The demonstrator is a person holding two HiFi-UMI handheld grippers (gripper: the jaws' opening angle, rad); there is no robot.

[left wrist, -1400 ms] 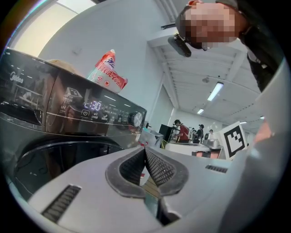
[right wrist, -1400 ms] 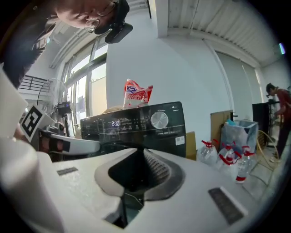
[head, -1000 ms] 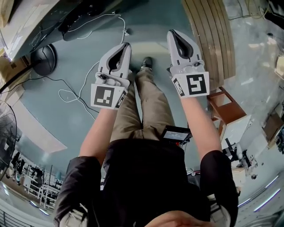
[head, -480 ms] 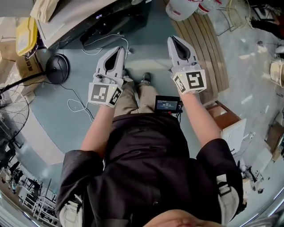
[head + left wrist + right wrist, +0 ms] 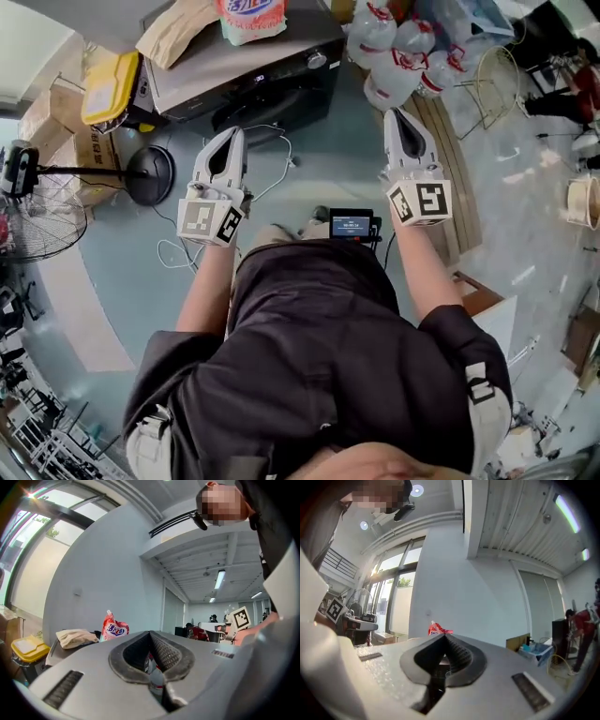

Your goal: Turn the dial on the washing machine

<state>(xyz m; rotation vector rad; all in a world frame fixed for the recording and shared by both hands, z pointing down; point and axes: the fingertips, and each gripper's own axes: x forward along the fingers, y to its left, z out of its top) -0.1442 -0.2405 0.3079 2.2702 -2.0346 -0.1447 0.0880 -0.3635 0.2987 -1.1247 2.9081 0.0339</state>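
Note:
The washing machine stands at the top of the head view, dark-fronted, with a round silver dial at the right of its panel. A red and white detergent pouch and a beige bag lie on its lid. My left gripper is shut and empty, held above the floor just short of the machine's front. My right gripper is shut and empty too, to the right of the machine and below the dial. In the left gripper view the pouch shows beyond the shut left gripper.
Large water bottles stand right of the machine, with a wire basket and wooden slats beyond. A yellow container, boxes and a floor fan with its round base are on the left. A white cable trails on the floor.
The view has swung forward: the washing machine, bottles and yellow container have come into sight. Both grippers have moved further apart and toward the machine, still shut.

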